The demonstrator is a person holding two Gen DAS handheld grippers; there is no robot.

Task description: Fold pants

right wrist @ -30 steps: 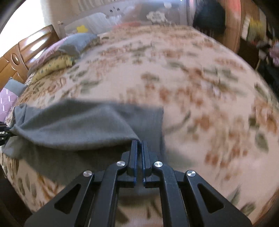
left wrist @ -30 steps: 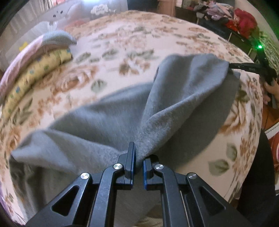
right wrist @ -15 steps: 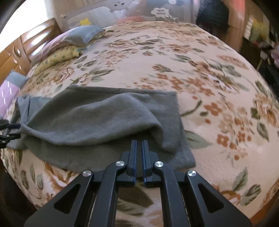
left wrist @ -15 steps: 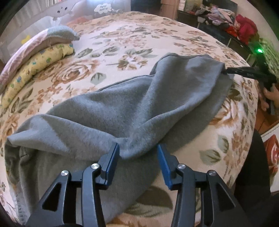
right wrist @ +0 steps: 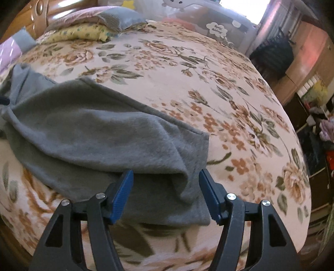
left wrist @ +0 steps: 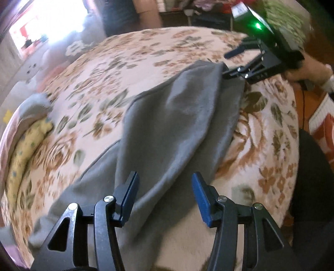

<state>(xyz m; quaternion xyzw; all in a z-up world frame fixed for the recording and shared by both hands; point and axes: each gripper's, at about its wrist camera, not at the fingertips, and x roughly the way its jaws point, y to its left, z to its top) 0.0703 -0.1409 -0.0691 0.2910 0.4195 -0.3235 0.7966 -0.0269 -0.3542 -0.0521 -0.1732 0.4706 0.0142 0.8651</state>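
The grey pants (left wrist: 167,129) lie folded over lengthwise on the flowered bed cover (left wrist: 129,68), the upper layer slightly rumpled. My left gripper (left wrist: 165,193) hovers over one end of them. Its jaws are opening, the cloth lies below the gap and the blue pads (left wrist: 129,196) do not press on it. My right gripper (right wrist: 167,189) stands over the other end of the pants (right wrist: 100,133). Its jaws are opening too, with a fold of cloth between the free pads. In the left wrist view the right gripper (left wrist: 228,62) shows spread at the far end.
A yellow pillow (right wrist: 83,34) and a grey one (right wrist: 117,17) lie by the wooden headboard (right wrist: 31,12). A hand (left wrist: 309,68) holds the right gripper. The bed's edge runs just below both grippers. Furniture and piled clothes (right wrist: 325,129) stand beyond the bed's right side.
Both grippers went from shut on the pants to open and let the cloth go. The lifted layer has dropped flat onto the lower one. The left gripper shifted sideways and rolled.
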